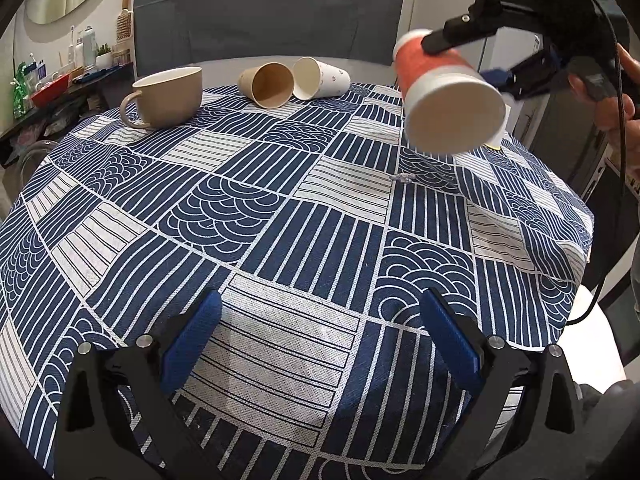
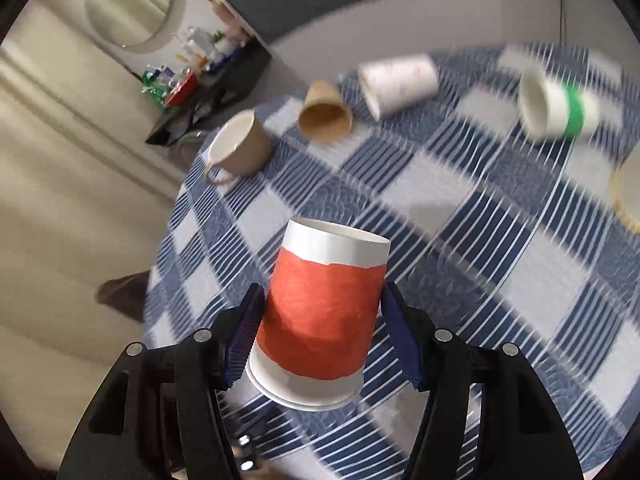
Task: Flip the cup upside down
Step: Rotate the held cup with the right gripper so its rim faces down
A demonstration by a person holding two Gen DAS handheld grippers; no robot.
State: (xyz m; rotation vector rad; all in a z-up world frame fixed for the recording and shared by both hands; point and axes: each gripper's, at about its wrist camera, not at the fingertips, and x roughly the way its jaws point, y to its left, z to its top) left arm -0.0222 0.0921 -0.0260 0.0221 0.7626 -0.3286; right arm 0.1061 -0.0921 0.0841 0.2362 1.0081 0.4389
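Observation:
My right gripper is shut on a red and white paper cup and holds it in the air above the table. In the left wrist view the same cup hangs tilted at the upper right, its open mouth facing down and toward the camera, with the right gripper clamped on its red band. My left gripper is open and empty, low over the near part of the blue patterned tablecloth. The right wrist view is blurred.
A beige mug stands upright at the far left. A brown paper cup and a white paper cup lie on their sides at the back. A white cup with a green band lies on its side. The table edge drops off at right.

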